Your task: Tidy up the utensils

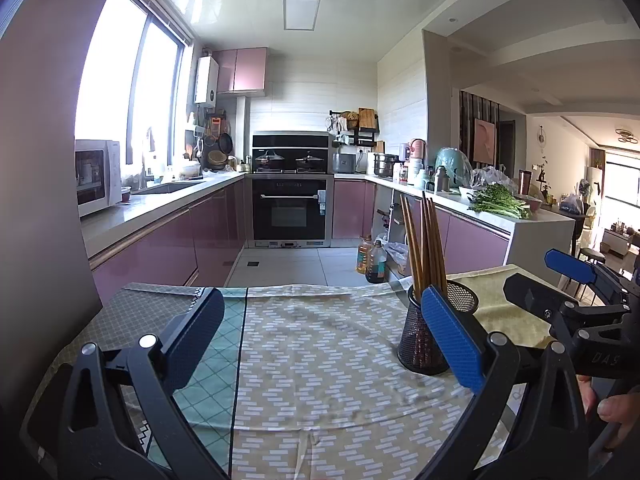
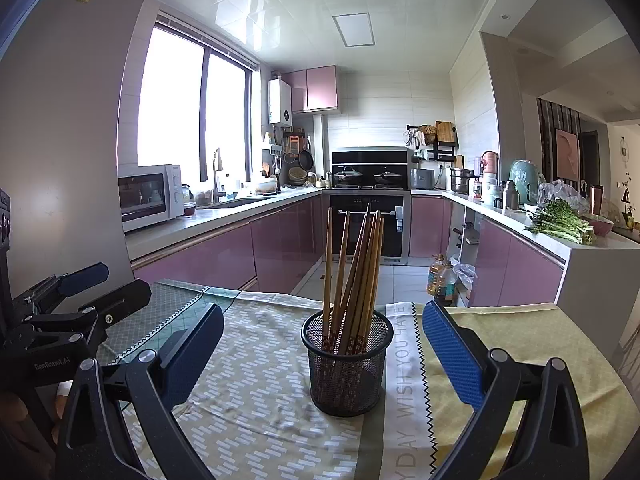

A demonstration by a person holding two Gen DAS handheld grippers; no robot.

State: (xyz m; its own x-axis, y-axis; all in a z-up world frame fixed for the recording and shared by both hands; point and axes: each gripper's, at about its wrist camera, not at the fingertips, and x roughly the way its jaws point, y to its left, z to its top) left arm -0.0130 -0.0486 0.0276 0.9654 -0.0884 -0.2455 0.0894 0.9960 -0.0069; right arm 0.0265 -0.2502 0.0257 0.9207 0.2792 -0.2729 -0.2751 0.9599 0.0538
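The wooden chopsticks [image 2: 354, 276] stand bundled in a black mesh holder [image 2: 347, 364], leaning against its rim at slightly different angles, their patterned ends down inside. The holder sits upright on the patterned cloth [image 2: 256, 360] that covers the bench, beside a white strip of printed lettering. The right tongs [image 2: 320, 344] are spread wide with nothing in them, the holder between the 2 fingers but touching neither. The left tongs [image 1: 320, 332] are likewise wide open and empty, with the holder [image 1: 432, 328] just behind the blue right-hand finger. Behind lies a kitchen with pink cabinets [image 2: 280, 244].
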